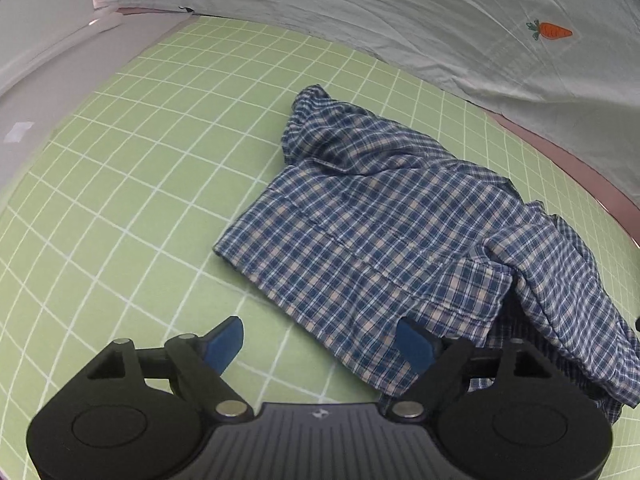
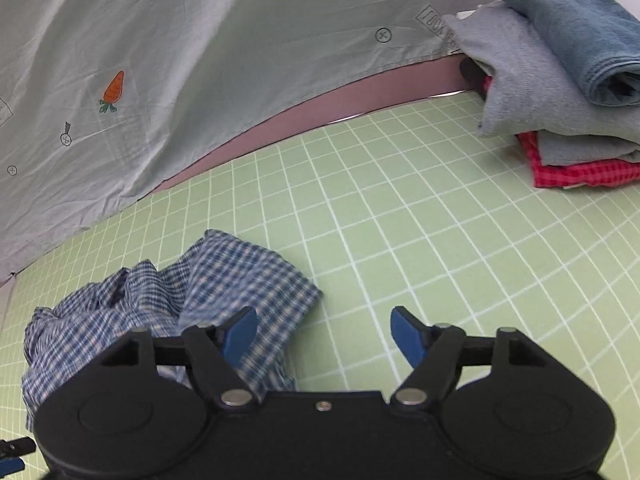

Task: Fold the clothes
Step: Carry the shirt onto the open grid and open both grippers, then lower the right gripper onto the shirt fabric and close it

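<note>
1. The blue checked shirt (image 1: 384,232) lies crumpled on the green grid mat (image 1: 140,168).
2. The left gripper (image 1: 320,344) is wide apart, holding nothing.
3. The right gripper (image 2: 324,338) is wide apart too.
4. Folded clothes (image 2: 560,80) sit stacked at the mat's far corner.

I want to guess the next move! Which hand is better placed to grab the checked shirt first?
Probably the left gripper: its open jaws already straddle the near edge of the plaid shirt. The right gripper is open too, mostly over bare green mat.
</note>
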Motion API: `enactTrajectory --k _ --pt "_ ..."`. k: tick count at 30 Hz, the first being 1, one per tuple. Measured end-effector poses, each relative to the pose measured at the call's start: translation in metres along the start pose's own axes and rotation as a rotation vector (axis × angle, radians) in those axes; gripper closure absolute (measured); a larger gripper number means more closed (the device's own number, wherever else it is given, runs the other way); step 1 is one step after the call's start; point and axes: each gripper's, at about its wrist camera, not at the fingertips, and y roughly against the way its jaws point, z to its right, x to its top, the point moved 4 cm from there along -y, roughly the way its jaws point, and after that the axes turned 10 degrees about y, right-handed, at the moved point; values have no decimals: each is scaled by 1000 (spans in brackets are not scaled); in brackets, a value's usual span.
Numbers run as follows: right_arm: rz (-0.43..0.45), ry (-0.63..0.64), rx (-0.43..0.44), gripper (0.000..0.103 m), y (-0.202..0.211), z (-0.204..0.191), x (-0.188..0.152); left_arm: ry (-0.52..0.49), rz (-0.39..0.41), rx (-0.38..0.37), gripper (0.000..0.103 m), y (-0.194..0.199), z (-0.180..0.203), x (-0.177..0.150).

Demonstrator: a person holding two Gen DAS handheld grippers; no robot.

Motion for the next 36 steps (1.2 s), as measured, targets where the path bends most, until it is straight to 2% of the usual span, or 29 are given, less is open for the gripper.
enactTrajectory --k 3,6,10,12,13,14,15,16,17,20,22,24,25,26,28,30,32,34,36 --pt "-45 26 40 21 -30 -21 21 -12 -29 0 17 -17 10 2" --pt "-102 95 40 17 -59 -41 32 -59 -49 28 17 -36 21 -1" --pt "-174 187 5 17 -92 -55 33 -117 -36 40 17 -51 37 7" --pt "-179 207 -35 21 -99 -52 32 -155 -14 41 17 -56 46 15" --pt "-179 216 -56 29 -103 -49 31 -177 -4 38 17 -61 53 21" --pt "-172 215 -68 45 -104 -45 30 -200 5 36 17 -65 60 26" --pt "-162 210 -81 54 -104 -40 29 -217 15 30 17 -70 65 32" --pt "-153 207 -106 70 -102 -32 29 -230 25 17 17 -75 69 38" --pt "-145 205 -133 80 -100 -23 29 -243 34 7 17 -81 77 42" --pt "-142 185 -235 101 -95 10 28 -280 53 -5 17 -100 107 54" --pt "-151 138 -293 101 -90 36 25 -298 65 -3 17 -105 125 59" --pt "-161 70 -301 98 -82 59 25 -297 80 -17 17 -102 133 61" --pt "-154 41 -289 92 -77 67 26 -291 81 -21 17 -100 133 61" --pt "-136 22 -276 76 -73 70 27 -284 82 -25 17 -97 133 60" --pt "-105 23 -240 55 -67 66 31 -275 76 -2 17 -92 124 58" --pt "-86 33 -179 50 -65 55 34 -256 69 36 17 -86 109 57" --pt "-77 28 -92 34 -72 39 39 -217 65 63 17 -78 90 55" --pt "-74 38 -31 26 -81 23 41 -175 54 79 17 -70 72 54" --pt "-85 81 1 23 -91 5 42 -143 31 89 17 -66 58 50"
